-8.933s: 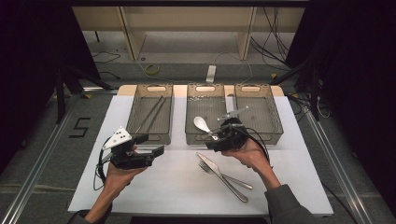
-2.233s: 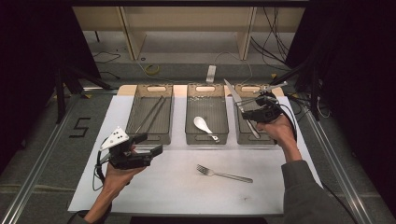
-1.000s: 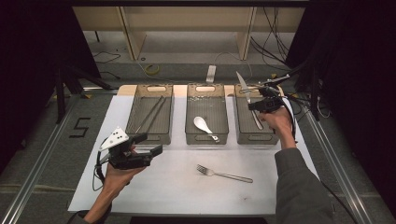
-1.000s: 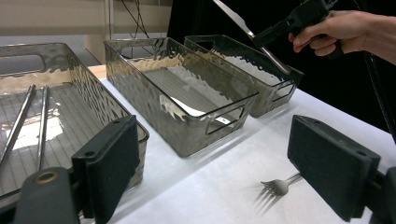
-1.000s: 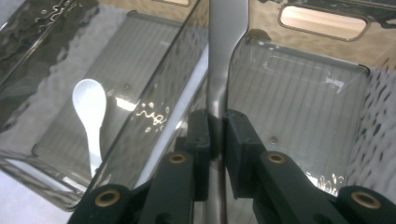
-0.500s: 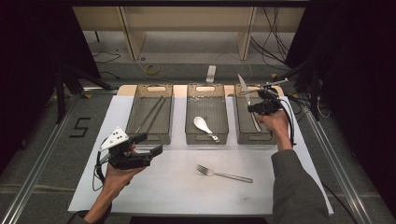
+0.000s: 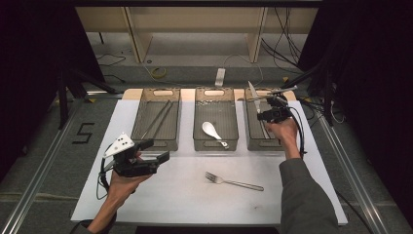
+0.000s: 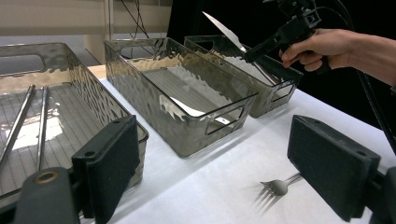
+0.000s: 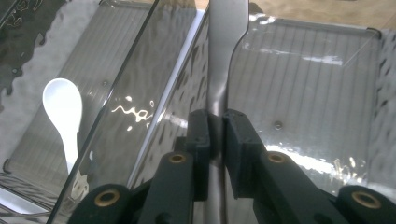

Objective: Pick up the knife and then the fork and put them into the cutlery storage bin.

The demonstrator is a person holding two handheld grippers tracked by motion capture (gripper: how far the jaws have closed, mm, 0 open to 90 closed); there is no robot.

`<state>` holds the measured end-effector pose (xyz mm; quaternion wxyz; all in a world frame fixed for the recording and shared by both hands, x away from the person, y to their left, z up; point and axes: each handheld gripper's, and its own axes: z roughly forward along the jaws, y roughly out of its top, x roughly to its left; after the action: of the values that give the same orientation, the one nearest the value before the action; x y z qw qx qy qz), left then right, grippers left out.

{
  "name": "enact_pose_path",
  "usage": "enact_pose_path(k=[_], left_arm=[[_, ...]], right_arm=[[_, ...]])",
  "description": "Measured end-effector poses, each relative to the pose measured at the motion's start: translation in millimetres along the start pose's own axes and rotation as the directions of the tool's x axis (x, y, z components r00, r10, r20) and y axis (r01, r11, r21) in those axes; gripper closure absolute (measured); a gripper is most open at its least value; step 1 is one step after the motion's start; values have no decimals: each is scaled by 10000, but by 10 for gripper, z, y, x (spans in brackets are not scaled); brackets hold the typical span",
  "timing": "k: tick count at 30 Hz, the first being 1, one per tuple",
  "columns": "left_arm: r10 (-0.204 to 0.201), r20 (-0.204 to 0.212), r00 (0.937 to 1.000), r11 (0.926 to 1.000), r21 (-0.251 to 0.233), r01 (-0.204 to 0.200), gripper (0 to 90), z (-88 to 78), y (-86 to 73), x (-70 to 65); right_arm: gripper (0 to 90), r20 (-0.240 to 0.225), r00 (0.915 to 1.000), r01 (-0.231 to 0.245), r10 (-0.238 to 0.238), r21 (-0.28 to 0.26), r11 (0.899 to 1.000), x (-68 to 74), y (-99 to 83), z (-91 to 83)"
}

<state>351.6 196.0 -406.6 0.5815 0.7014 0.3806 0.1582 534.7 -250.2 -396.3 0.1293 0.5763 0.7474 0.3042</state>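
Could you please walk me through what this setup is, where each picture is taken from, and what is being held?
A person sits at a white table with a hand-held two-jaw gripper in each hand. One picture comes from a camera above the table; the other two come from cameras riding on the grippers, looking along their black jaws.

Three clear bins stand in a row. The left bin holds thin metal sticks, the middle bin a white spoon. A fork lies on the table.

The right gripper is shut on a table knife, holding it over the right bin. The left gripper is open and holds nothing.
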Motion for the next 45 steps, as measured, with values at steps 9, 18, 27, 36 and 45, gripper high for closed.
enact_pose_path(k=[9,18,27,36,45], left_arm=[[2,-6,10000,10000,-1,-2,160,2,-1,-1],[12,-24,10000,10000,12,-12,160,4,-2,-2],[30,-30,10000,10000,32,-30,160,4,-2,0],[15,-35,10000,10000,20,-15,160,5,-2,-4],[31,-24,10000,10000,-1,-31,160,5,-2,-5]], right_arm=[[812,5,9998,-196,196,137,9997,4,-61,86],[811,-39,9993,-359,360,213,9991,5,-98,124],[767,-56,9982,-586,589,457,9972,4,-120,172],[584,-518,9986,-132,138,115,9998,60,-26,4],[466,-992,9937,510,-513,-50,9987,141,-55,-121]])
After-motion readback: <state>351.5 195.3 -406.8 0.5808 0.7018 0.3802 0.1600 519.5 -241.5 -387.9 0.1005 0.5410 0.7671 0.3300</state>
